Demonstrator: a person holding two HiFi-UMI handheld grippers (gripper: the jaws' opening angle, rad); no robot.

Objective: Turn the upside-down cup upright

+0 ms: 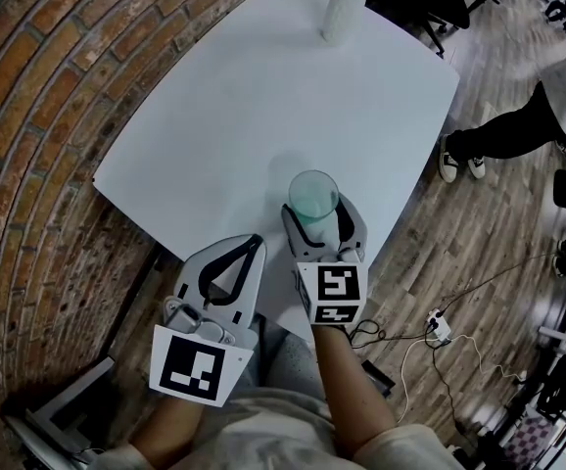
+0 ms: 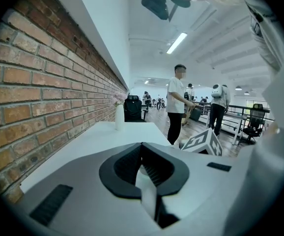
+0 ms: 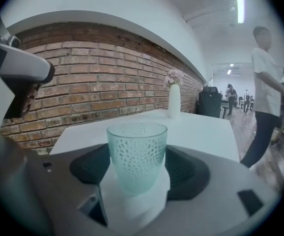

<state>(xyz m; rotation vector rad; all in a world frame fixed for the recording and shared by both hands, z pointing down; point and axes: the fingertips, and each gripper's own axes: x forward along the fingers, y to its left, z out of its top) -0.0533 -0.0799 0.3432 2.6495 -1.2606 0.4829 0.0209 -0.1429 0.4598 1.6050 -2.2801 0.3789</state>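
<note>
Cup (image 1: 314, 196) upright in right tongs (image 3: 138, 156), near table (image 1: 214, 116) edge, open room ahead

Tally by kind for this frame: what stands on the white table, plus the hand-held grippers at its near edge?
cup: 1
vase: 1
hand-held grippers: 2, the left hand-held gripper and the right hand-held gripper
Total: 4

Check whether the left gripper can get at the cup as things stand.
Probably not cleanly. The cup sits upright between the jaws of the right gripper, which look closed on its sides, and the left gripper is shut. Only the rim is free from above.
</note>
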